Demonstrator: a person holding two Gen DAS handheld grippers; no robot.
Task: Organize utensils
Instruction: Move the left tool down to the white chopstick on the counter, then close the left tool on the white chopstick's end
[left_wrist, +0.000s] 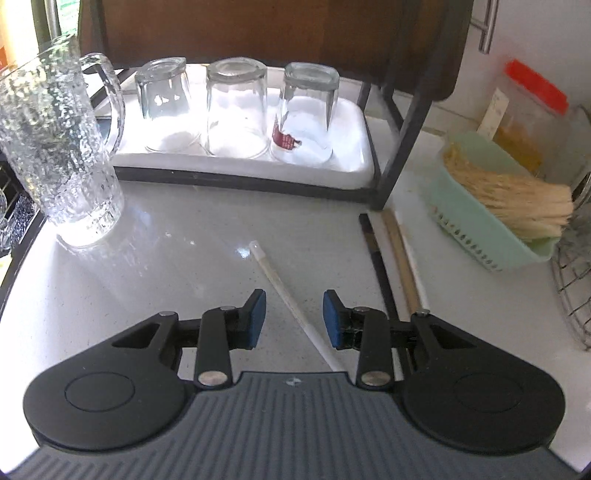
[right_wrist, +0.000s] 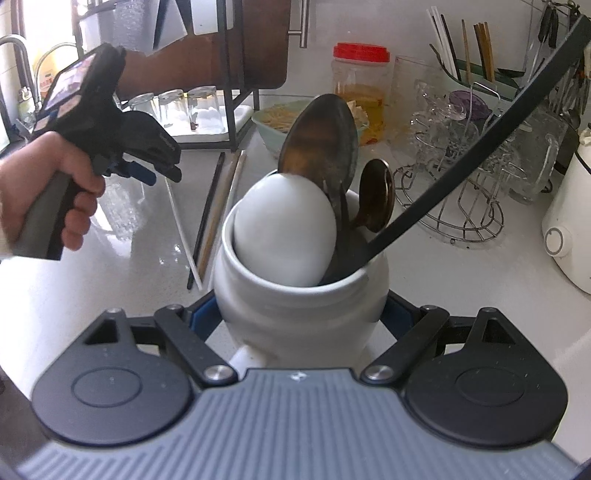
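A white chopstick (left_wrist: 284, 291) lies slanted on the pale counter. My left gripper (left_wrist: 294, 297) hovers over it, open, with the stick running between the blue pads (left_wrist: 258, 314) and touching neither. Just to the right, a black, a wooden and a white chopstick (left_wrist: 397, 258) lie side by side. My right gripper (right_wrist: 299, 317) is shut on a white ceramic jar (right_wrist: 295, 306). The jar holds a white spoon (right_wrist: 284, 229), a dark metal spoon (right_wrist: 321, 136), a brass spoon (right_wrist: 376, 195) and a long black handle (right_wrist: 461, 162). In the right wrist view a hand holds the left gripper (right_wrist: 147, 177) above the chopsticks (right_wrist: 218, 206).
A textured glass mug (left_wrist: 55, 147) stands at the left. Three upturned glasses sit on a white tray (left_wrist: 354, 162) in a dark rack. A green basket (left_wrist: 480, 236) of thin sticks, a red-lidded jar (right_wrist: 360, 88), a wire glass stand (right_wrist: 454, 206) and a white appliance (right_wrist: 569, 229) are at the right.
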